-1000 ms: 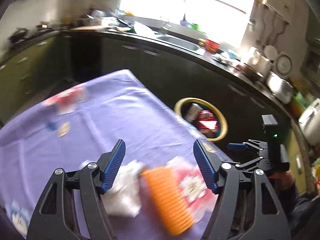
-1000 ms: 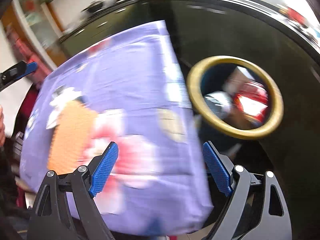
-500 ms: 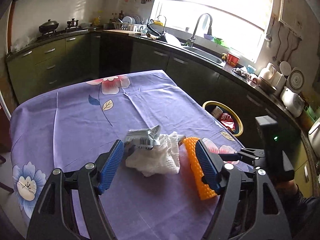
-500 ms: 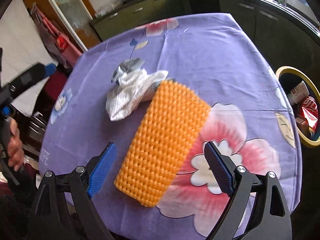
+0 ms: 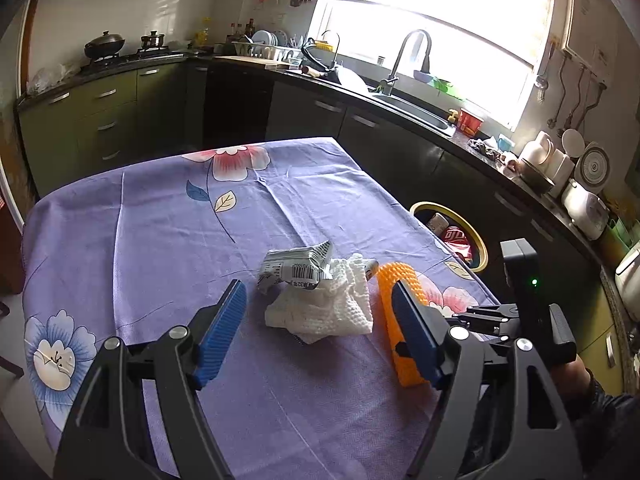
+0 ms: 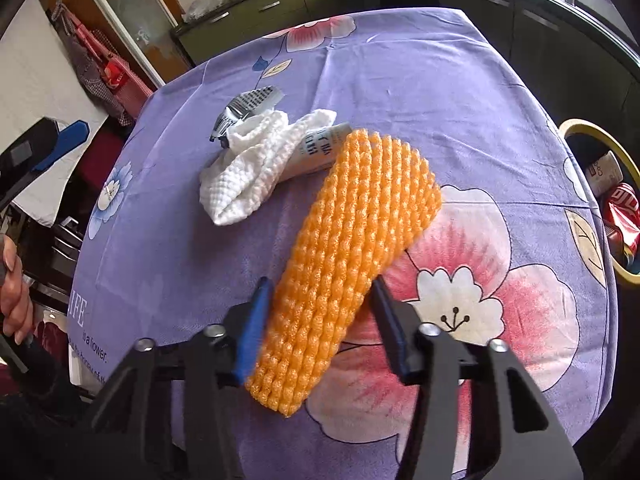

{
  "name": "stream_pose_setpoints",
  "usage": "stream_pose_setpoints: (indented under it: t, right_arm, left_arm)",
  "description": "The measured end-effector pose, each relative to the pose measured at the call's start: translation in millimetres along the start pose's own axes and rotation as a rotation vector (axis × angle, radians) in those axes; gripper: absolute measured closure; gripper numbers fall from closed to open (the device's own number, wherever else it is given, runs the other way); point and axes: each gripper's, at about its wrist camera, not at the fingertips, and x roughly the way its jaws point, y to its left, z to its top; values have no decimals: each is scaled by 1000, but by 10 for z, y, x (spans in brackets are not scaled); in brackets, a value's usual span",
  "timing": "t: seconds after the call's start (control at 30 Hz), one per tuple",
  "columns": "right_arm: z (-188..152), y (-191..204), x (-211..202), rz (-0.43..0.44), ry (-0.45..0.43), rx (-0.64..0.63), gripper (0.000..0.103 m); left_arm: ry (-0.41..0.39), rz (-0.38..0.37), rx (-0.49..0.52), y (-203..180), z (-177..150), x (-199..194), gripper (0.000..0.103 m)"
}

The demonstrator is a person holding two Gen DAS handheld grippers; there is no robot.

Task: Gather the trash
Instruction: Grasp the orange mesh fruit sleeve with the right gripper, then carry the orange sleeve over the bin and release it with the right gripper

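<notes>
orange foam net [image 6: 352, 248] — right tongs [image 6: 320, 332] closing around it

The left tool [image 5: 316, 316] hangs open above the purple flowered tabletop [image 5: 160, 232], its blue pads framing a crumpled white cloth [image 5: 320, 308] and a silver barcode wrapper [image 5: 298, 266] lying on it. An orange foam net [image 5: 400, 328] lies just right, partly behind the right pad. Beyond the tabletop's edge stands a yellow-rimmed bin [image 5: 478, 240].
</notes>
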Motion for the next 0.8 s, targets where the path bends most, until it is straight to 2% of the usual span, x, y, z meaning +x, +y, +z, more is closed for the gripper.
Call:
stream_pose_setpoints:
  t: [0.17,0.37,0.43,0.53,0.63,0.8]
  right_arm:
    - [-35,-125,-99,22,-9,23,84]
    - [-81,-272,-341,10,-45,41,87]
    - [-66,-374,-503,-14,-82,54,87]
    - [6,-622,-782,-92,-154,86,87]
    - [130,-1037,-1008,-221,-213,138,87]
    - [386,-1867,-1023,-410,-190,215,87]
  left_arm:
    - [9,3,7,-33,15,30,31]
    - [15,5,19,-68,34,63,31]
    - [18,4,20,-80,42,73,31]
    - [23,5,26,-93,43,91,31]
    - [30,6,32,-120,49,113,30]
    - [42,8,39,-158,73,163,30]
